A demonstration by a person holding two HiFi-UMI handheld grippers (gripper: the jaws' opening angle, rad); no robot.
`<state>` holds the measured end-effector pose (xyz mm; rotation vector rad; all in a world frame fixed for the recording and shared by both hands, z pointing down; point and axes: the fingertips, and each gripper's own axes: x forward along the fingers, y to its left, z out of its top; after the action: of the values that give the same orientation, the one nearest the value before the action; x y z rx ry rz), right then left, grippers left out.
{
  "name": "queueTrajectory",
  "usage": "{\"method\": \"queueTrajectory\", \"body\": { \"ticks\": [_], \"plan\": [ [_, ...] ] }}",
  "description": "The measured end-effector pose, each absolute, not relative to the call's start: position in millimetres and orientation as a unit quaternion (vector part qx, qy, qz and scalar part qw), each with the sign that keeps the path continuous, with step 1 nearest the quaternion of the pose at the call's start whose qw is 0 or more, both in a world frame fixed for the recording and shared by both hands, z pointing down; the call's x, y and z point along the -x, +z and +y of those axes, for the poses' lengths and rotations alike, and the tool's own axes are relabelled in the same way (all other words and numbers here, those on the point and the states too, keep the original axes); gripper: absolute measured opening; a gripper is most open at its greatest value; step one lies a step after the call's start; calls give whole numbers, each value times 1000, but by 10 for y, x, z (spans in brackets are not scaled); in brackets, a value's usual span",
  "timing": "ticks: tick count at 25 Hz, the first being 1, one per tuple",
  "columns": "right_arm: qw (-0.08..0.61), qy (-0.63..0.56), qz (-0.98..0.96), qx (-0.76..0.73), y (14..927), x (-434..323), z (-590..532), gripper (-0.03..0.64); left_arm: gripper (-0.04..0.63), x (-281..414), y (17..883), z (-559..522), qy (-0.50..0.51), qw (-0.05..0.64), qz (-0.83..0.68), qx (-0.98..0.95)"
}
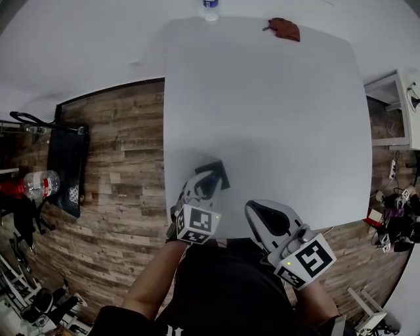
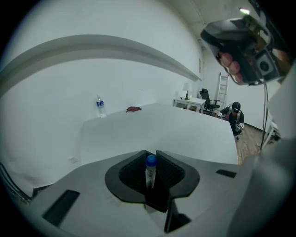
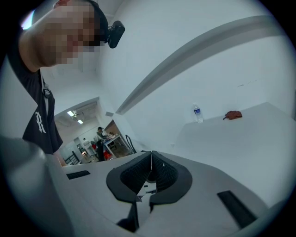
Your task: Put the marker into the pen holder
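Observation:
A white marker with a blue cap (image 2: 150, 170) stands upright between the jaws of my left gripper (image 2: 151, 162), which is shut on it. In the head view that left gripper (image 1: 209, 181) is over the near part of the white table (image 1: 275, 118). Its tips are at a black square pen holder (image 1: 217, 172), and the marker itself is hidden there. A dark shape under the marker in the left gripper view may be the holder; I cannot tell. My right gripper (image 1: 268, 218) hovers at the table's near edge. Its jaws (image 3: 150, 159) meet with nothing between them.
A water bottle (image 1: 210, 8) and a reddish-brown object (image 1: 284, 29) sit at the table's far edge. On the wooden floor to the left are a black bag (image 1: 65, 169) and another bottle (image 1: 41, 184). Clutter lies at the right (image 1: 397, 220). A person (image 2: 235, 116) stands far off.

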<state>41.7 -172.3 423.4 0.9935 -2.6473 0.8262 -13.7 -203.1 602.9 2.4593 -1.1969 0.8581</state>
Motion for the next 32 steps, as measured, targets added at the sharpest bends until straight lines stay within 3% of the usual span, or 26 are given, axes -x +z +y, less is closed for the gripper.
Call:
{"method": "queueTrajectory", "body": {
  "ticks": [16,22,32],
  "plan": [
    [101,280,-888,-350,4227,-473,-1767,16,71,142,6190,-2079,326,151,-408,-839],
    [98,281,-887,-353,4228,-511,-1764,15,121,43,6151,-2106,317,145,-400,-848],
    [89,273,-893,-347,4195,-498,-1821,16,123,29,5840,-2206,293,134,-407,-855]
  ]
}}
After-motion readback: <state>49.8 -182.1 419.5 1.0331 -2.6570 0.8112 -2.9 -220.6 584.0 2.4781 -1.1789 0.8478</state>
